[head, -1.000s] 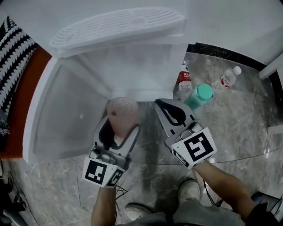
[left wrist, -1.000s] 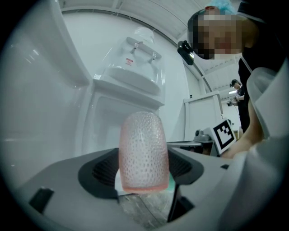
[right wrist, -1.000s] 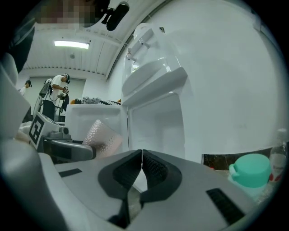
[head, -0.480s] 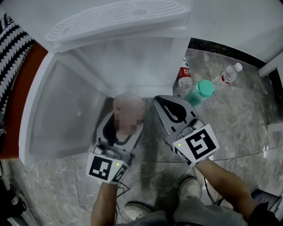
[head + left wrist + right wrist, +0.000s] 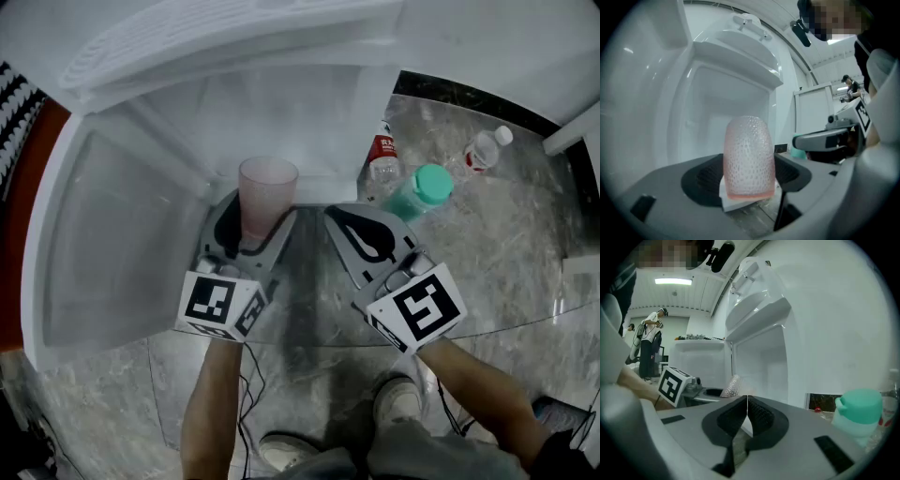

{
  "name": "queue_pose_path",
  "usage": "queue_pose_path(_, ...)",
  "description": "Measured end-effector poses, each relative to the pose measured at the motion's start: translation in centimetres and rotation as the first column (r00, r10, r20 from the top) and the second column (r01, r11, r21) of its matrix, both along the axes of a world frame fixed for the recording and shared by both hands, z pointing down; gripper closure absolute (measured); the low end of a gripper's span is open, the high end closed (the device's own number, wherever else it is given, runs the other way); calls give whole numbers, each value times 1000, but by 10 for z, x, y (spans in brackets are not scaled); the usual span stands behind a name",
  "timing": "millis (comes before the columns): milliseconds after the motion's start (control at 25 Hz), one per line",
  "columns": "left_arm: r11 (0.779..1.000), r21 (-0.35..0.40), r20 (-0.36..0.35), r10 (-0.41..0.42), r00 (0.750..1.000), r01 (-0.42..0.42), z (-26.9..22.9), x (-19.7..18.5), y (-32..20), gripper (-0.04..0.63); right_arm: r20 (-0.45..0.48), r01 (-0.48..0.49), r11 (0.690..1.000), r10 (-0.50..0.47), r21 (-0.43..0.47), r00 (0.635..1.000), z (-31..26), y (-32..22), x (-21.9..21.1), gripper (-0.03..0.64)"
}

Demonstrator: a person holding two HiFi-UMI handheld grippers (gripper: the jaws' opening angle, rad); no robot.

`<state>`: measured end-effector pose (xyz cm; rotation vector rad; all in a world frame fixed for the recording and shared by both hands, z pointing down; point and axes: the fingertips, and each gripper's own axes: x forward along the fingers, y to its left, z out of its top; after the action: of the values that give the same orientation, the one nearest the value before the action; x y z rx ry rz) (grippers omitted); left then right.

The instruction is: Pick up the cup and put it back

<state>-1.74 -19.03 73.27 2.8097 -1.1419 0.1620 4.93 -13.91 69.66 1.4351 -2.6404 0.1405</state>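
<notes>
The left tool [image 5: 253, 234] is clamped on a translucent pink cup with a dimpled plastic wall [image 5: 267, 192]. In the left gripper view its two dark ribbed pads sit against the cup's left and right sides, low on the body. The cup stands upright with its open mouth up, right at the near edge of an open white plastic cabinet [image 5: 122, 234]. A white ledge shows just beneath the cup's base, but I cannot tell whether the base touches it.

The right tool [image 5: 349, 228] is just to the right of the cup and apart from it. Its pads are pressed together with nothing between them, and its tip points toward the far side.

A bottle with a teal cap [image 5: 420, 194] stands on the grey marbled floor [image 5: 487, 253] to the right of the cabinet, near the right tool. A clear plastic bottle with a red label [image 5: 382, 161] is just beside it on the far left. A second clear bottle with a white cap [image 5: 486, 152] lies further right.
</notes>
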Motion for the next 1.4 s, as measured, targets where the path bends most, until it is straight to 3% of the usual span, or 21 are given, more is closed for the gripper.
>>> queue_pose_path(520,1000,12,75,-28,997,27,20,33,-96,259,-11,-24,998,24,-64,1000,28,-5,21,606)
queue_pose_path(720,999,8,160,-44,986,44,32,43,-119,259,-7,-33,996,33,-79,999,36,-8,25,606)
queue_pose_path(800,999,15,218,-50,975,47,40,45,-123,259,-6,-29,996,29,-86,1000,38,-7,25,606)
queue_pose_path(960,999,6,246,-48,968,48,51,47,-124,259,-10,-18,996,17,-92,1000,40,-7,22,606)
queue_pose_path(1080,999,40,306,-23,952,11,55,52,-116,259,-11,-10,995,9,-94,1000,39,-6,17,606)
queue_pose_path(1280,998,-20,283,-45,958,53,66,38,-112,262,-18,8,996,-9,-89,1000,39,-3,12,606)
queue_pose_path(1400,998,-2,312,-58,948,61,68,31,-107,262,-16,17,996,-18,-92,1000,38,-2,7,606)
